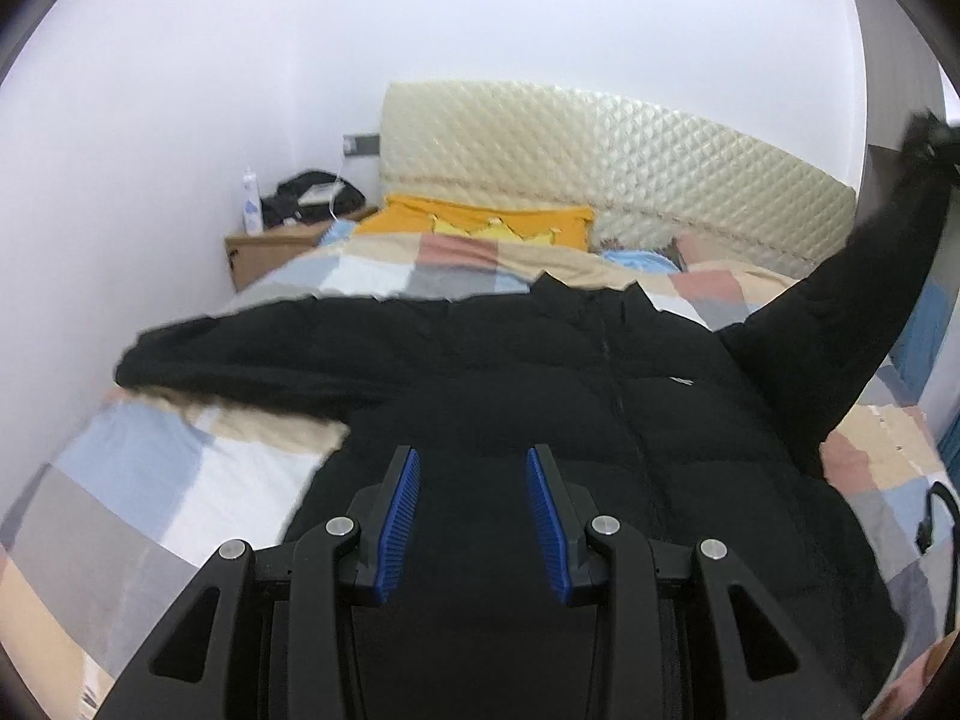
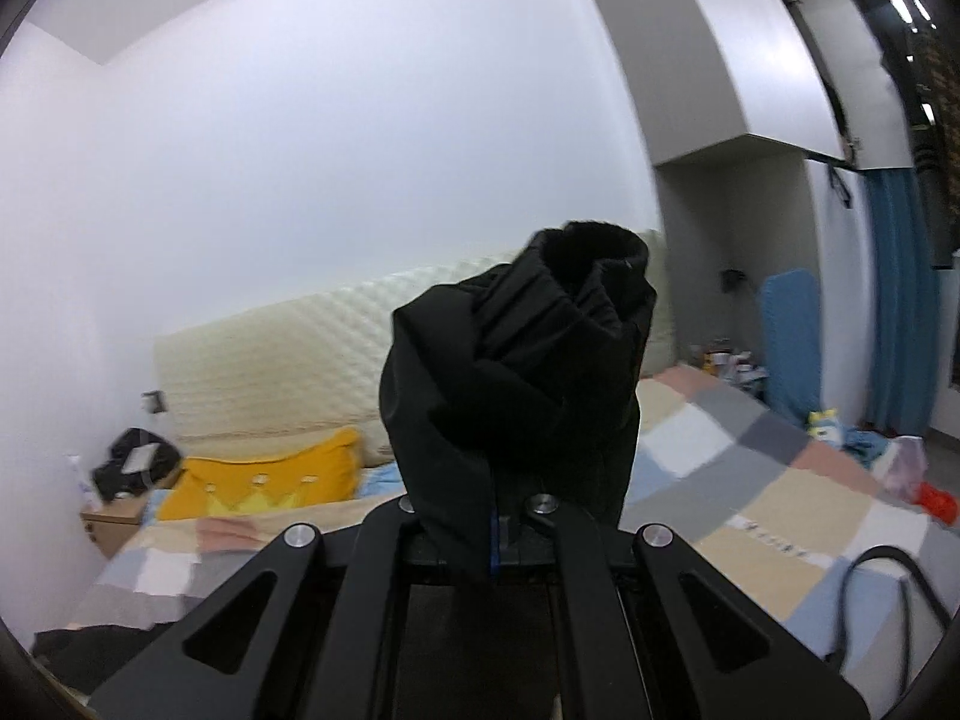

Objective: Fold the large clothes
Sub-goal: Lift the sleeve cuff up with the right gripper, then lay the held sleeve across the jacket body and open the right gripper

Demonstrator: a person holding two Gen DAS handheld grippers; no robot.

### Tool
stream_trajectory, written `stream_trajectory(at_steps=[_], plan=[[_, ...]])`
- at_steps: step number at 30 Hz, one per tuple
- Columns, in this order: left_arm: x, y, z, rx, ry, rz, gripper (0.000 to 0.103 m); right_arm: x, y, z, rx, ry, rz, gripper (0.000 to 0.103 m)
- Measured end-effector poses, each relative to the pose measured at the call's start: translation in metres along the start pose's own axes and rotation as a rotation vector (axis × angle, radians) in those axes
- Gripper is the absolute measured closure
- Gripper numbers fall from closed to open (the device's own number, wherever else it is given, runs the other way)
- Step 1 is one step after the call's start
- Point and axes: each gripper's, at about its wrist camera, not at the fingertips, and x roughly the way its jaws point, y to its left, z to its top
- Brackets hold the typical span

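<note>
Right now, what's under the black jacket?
The black jacket lies on a checked bedspread, which shows all around it. Whatever sits directly beneath its body is covered. One sleeve is lifted by the right gripper.

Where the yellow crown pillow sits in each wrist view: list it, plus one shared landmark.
Left wrist: yellow crown pillow at upper centre, against the headboard, beyond the black jacket.
Right wrist: lower left, left of the sleeve cuff clamped in the right gripper.
Shared landmark: cream quilted headboard.
</note>
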Motion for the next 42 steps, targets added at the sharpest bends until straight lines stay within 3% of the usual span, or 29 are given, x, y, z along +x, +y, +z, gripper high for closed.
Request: stream_trajectory(at_steps=[10, 18, 25, 34, 42], plan=[[-0.012, 0.046, 0.005, -0.079, -0.054, 0.066, 0.066, 0.004, 0.114, -0.048, -0.026, 0.044, 0.216, 0.099], [-0.009, 0.066, 0.009, -0.124, -0.066, 0.111, 0.066, 0.031, 0.185, -0.130, -0.177, 0.141, 0.347, 0.099], [-0.005, 0.095, 0.007, -0.176, -0.066, 0.167, 0.066, 0.053, 0.227, -0.228, -0.246, 0.304, 0.471, 0.096], [0.005, 0.107, 0.002, -0.189, -0.055, 0.208, 0.066, 0.075, 0.257, -0.322, -0.273, 0.503, 0.527, 0.095], [0.020, 0.093, 0.000, -0.155, -0.033, 0.192, 0.066, 0.101, 0.268, -0.368, -0.314, 0.673, 0.516, 0.095]])
